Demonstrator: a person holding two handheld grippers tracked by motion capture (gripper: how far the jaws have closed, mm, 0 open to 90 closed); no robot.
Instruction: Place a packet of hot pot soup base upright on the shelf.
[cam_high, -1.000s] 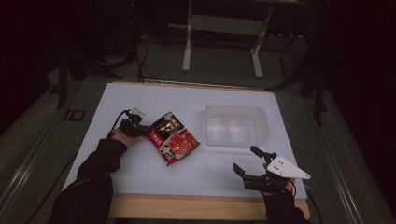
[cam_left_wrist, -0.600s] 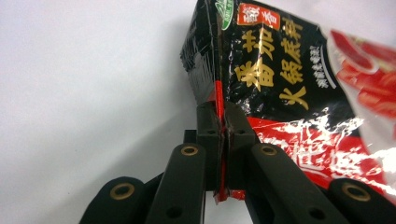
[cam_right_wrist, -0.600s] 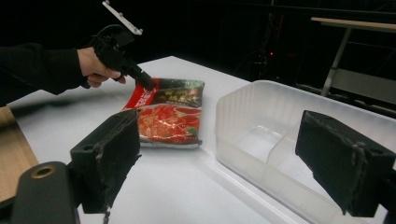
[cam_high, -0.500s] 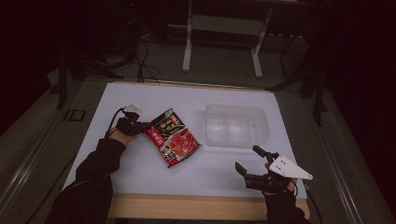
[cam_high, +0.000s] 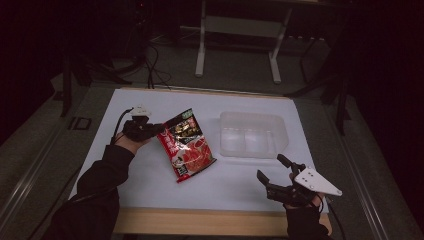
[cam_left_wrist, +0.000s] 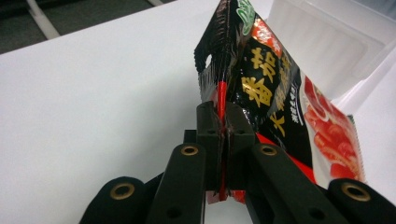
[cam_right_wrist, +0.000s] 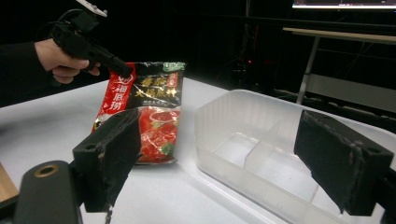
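From above, we see the left gripper (cam_high: 152, 131) pinching the upper left edge of a red-and-black sauce packet (cam_high: 186, 145) on the white tabletop (cam_high: 150, 102), its long axis slanting toward us and rightward. Right of it stands a clear, empty divided bin (cam_high: 252, 135). The right gripper (cam_high: 270, 169) hovers near the front edge, jaws spread.

In the left gripper view, we find the jaws pressed together on the packet's (cam_left_wrist: 280, 102) edge.

In the right gripper view, we see the packet (cam_right_wrist: 140, 116) tilted up just beside the bin (cam_right_wrist: 261, 154).

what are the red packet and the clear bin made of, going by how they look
Red packet: looks like glossy printed plastic film; it shines, creases, and has a flat crimped edge pinched in the left hand-held gripper. Clear bin: seems to be rigid translucent plastic, slightly frosted; the inner divider and the table show through its walls.
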